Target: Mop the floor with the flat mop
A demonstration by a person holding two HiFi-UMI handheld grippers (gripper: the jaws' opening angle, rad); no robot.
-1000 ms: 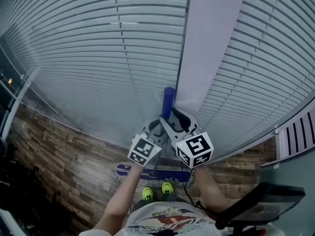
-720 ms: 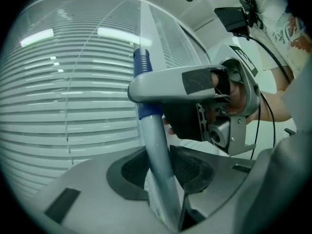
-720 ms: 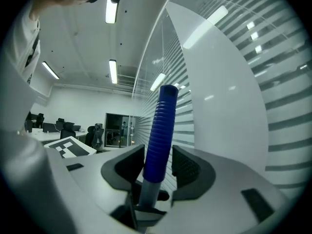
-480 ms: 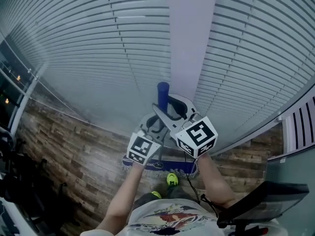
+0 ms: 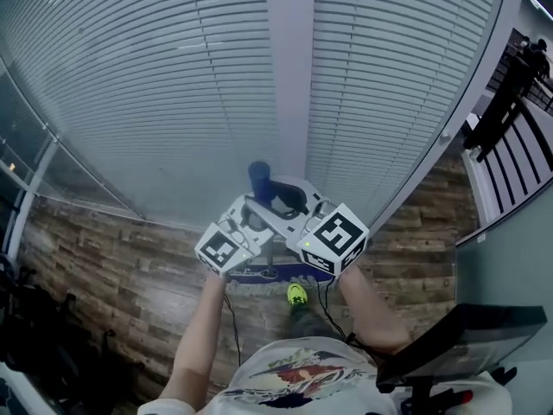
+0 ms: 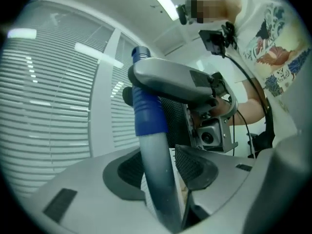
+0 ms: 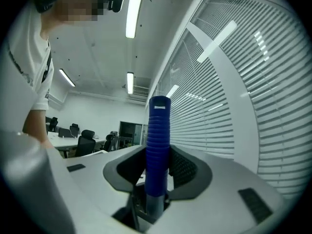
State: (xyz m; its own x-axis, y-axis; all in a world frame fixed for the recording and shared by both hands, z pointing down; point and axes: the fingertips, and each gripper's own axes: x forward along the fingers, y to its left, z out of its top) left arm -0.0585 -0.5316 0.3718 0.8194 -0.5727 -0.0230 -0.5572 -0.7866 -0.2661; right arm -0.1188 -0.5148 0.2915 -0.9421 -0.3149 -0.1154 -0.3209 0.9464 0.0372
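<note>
The mop head [image 5: 259,275] is lying on the wooden floor [image 5: 121,266] just in front of the person's shoe [image 5: 296,294], close to the foot of the blinds [image 5: 173,102]; its handle [image 5: 259,180] is rising from there to the two grippers.

The likely trouble is a loss of steering. The left gripper [image 6: 163,179] is standing slack around the grey shaft [image 6: 151,145], so the right gripper [image 7: 157,179] alone seems to be carrying the pole. A hard push could be twisting or sliding the shaft through the loose side, tipping the mop head onto one edge or knocking it against the wall. The shoe is so near that it could be treading on the pad.

The left jaws have just been opening and are standing wide; the shaft is running between the pads without being pressed. The right jaws have just been closing and are clenching the ribbed blue grip [image 7: 158,130] at the top of the handle.
</note>
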